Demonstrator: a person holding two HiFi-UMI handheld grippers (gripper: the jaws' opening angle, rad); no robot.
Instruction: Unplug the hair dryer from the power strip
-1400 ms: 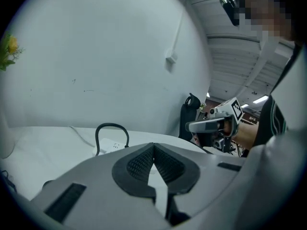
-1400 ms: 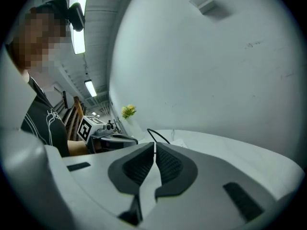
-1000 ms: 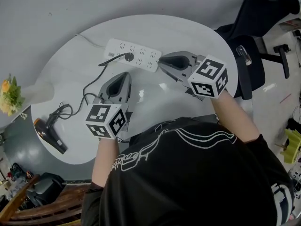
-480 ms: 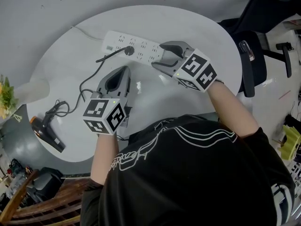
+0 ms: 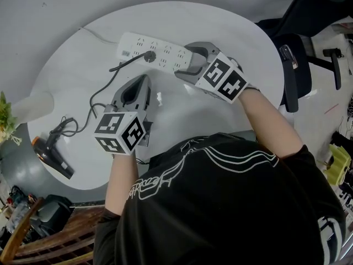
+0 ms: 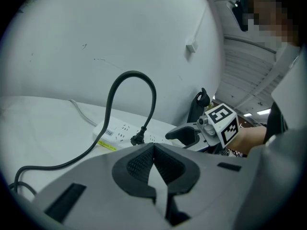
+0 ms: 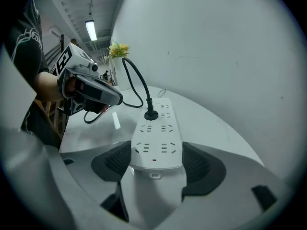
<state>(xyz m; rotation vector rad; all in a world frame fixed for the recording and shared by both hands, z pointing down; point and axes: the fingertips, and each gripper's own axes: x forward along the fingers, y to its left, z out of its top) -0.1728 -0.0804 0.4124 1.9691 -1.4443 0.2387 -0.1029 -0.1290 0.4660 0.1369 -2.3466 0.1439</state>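
Right gripper view: the right gripper (image 7: 156, 163), its jaws just opened wide, is set astride the near end of the power strip (image 7: 156, 133), not yet pinching it. The plug (image 7: 151, 114) is seated mid-strip; the left gripper (image 6: 154, 152) is closed and empty. Unclamped, the strip could be dragged across the bench (image 7: 201, 128) when the plug is pulled.

A round white bench (image 5: 231, 37) stands close to a plain grey wall (image 5: 49, 4), which carries a small white box (image 6: 191, 46). To its right, a black office chair (image 5: 306, 21) sits on pale floor (image 5: 331, 101). A white vase (image 5: 30, 106) of yellow flowers (image 7: 118, 49) stands by the bench's left edge. A strip light (image 7: 90, 30) glows overhead. Brown wooden furniture (image 5: 38, 242) fills the near left corner.
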